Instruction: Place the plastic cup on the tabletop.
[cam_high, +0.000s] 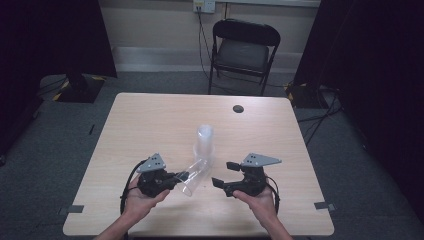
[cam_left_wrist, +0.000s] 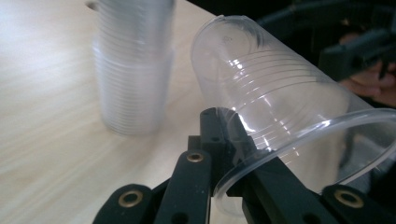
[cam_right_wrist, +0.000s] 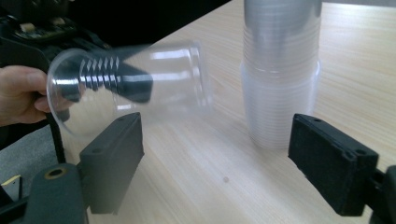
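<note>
1. The clear cup (cam_high: 194, 176) lies tilted on its side above the counter (cam_high: 150, 125), just before the cup stack (cam_high: 204, 145).
2. My left hand-held gripper (cam_high: 181, 176) is clamped on the cup's rim.
3. My right hand-held gripper (cam_high: 226, 173) waits just beside it, jaws apart, nothing between them.

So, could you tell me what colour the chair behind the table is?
Black chair, best seen in the high view.

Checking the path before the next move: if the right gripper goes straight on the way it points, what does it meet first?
Probably the single clear cup held sideways by the left gripper; the right gripper points left at it with open jaws. The cup stack stands further off; depth is unclear.
</note>
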